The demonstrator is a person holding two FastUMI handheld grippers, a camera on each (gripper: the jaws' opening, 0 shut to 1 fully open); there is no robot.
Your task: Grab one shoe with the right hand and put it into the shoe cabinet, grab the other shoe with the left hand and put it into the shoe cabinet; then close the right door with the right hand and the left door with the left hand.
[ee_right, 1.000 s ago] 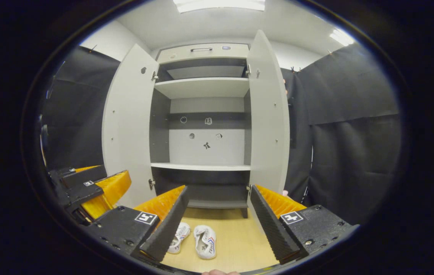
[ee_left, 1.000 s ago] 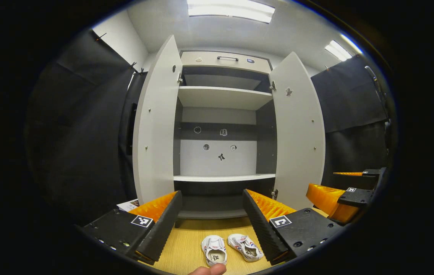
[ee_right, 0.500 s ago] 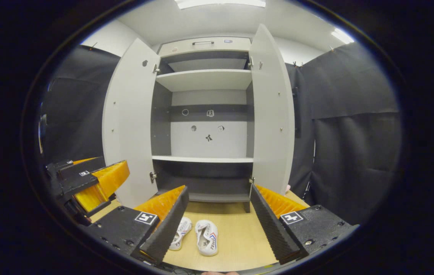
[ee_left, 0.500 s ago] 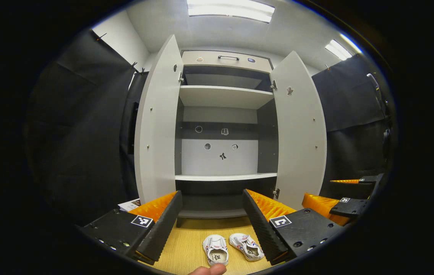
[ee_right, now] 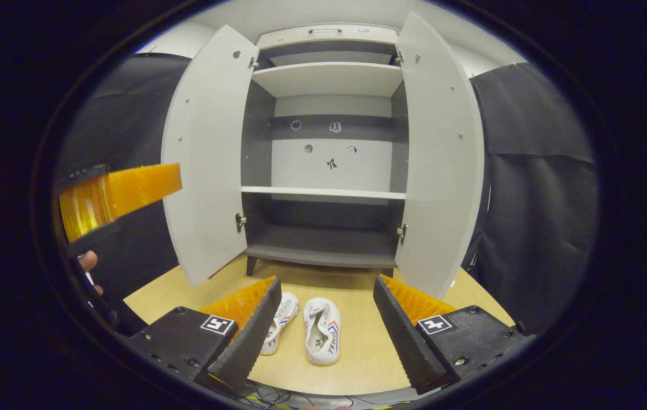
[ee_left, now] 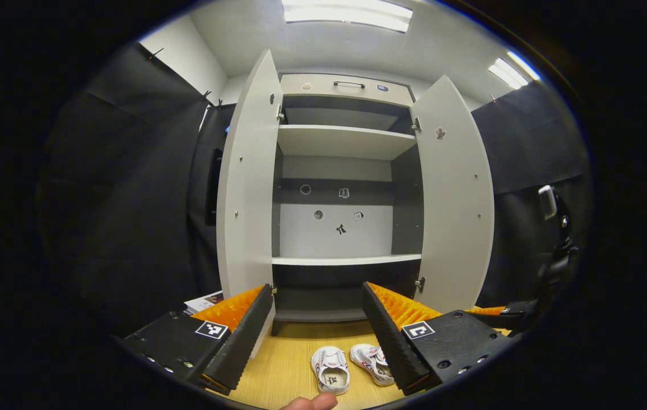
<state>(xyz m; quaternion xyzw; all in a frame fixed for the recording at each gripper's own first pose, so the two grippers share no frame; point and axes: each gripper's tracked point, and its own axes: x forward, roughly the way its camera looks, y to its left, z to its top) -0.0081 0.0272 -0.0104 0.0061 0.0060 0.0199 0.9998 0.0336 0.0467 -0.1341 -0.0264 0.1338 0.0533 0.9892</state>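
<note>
Both grippers are hanging with fingers spread wide and empty: the left gripper (ee_left: 318, 336) and the right gripper (ee_right: 326, 327) are each facing the shoe cabinet (ee_right: 323, 165), whose left door (ee_right: 204, 154) and right door (ee_right: 440, 154) are standing open. The two white shoes (ee_right: 306, 330) are lying side by side on the wooden floor (ee_right: 357, 347), near the grippers and just in front of the cabinet; their toes are probably pointing away from it, though they are too small to be sure.

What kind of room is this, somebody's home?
Probably a staged recording booth, not a home: black cloth walls surround a lone open shoe cabinet, with small white shoes on the wooden floor.
</note>
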